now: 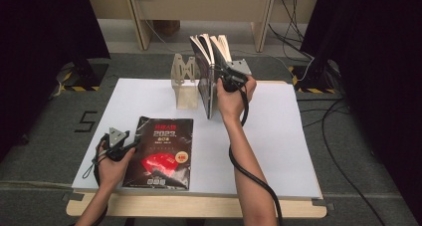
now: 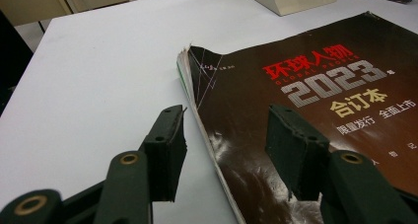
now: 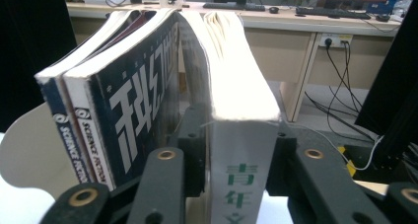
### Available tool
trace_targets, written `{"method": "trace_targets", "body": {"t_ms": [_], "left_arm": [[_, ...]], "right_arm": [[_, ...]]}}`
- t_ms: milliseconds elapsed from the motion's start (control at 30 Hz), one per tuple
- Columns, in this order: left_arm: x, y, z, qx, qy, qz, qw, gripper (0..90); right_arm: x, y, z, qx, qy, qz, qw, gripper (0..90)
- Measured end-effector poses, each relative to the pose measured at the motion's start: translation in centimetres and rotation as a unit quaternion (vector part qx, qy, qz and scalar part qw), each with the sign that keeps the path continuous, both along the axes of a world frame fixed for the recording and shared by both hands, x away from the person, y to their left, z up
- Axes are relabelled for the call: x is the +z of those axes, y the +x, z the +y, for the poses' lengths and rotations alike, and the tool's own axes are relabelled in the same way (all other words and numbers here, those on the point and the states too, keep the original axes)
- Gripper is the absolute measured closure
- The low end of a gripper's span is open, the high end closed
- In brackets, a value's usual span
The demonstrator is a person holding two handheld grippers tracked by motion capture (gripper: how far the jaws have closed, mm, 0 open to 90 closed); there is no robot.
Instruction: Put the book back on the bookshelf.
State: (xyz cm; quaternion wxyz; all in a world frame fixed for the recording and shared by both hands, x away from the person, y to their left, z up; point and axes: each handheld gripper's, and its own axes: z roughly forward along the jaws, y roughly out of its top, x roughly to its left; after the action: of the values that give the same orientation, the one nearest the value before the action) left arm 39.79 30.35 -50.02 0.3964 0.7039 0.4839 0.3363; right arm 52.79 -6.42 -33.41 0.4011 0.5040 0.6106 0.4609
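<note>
1. We see one dark magazine (image 1: pixel 160 153) lying flat on the white table (image 1: pixel 278 141), near the front edge.
2. We count three books standing up at the back of the table: two blue books (image 3: pixel 106 115) side by side and one white book (image 3: pixel 241 150) next to them.
3. One pale bookend (image 1: pixel 184 84) stands just beside the books.
4. We hold two grippers, one in each hand.
5. Our left gripper (image 2: pixel 224 142) hangs open over the magazine's torn corner. One jaw is over the table, one over the cover. It holds nothing.
6. Our right gripper (image 3: pixel 239 140) has a jaw on each side of the white book. We cannot tell if the pads press on it.
</note>
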Motion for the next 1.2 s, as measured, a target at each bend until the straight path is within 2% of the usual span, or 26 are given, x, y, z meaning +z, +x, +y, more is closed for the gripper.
{"method": "trace_targets", "body": {"t_ms": [200, 733, 967, 1200], "left_arm": [[0.0, 0.0, 0.0, -0.001, 0.001, -0.001, 1.0, 49.0], [0.0, 0.0, 0.0, -0.001, -0.001, 0.001, 1.0, 49.1], [0.0, 0.1, 0.1, 0.0, -0.004, 0.004, 1.0, 49.6], [0.0, 0.2, 0.1, -0.003, -0.005, 0.011, 0.9999, 51.8]], "right_arm": [[0.3, -0.7, -0.1, 0.002, 0.002, 0.001, 1.0, 64.6], [-0.4, -2.7, -0.9, 0.014, 0.005, 0.015, 0.9998, 59.4], [-0.5, -4.2, -1.4, 0.032, 0.006, 0.026, 0.9991, 55.3], [-1.3, -6.0, -2.1, 0.044, 0.009, 0.039, 0.9982, 53.5]]}}
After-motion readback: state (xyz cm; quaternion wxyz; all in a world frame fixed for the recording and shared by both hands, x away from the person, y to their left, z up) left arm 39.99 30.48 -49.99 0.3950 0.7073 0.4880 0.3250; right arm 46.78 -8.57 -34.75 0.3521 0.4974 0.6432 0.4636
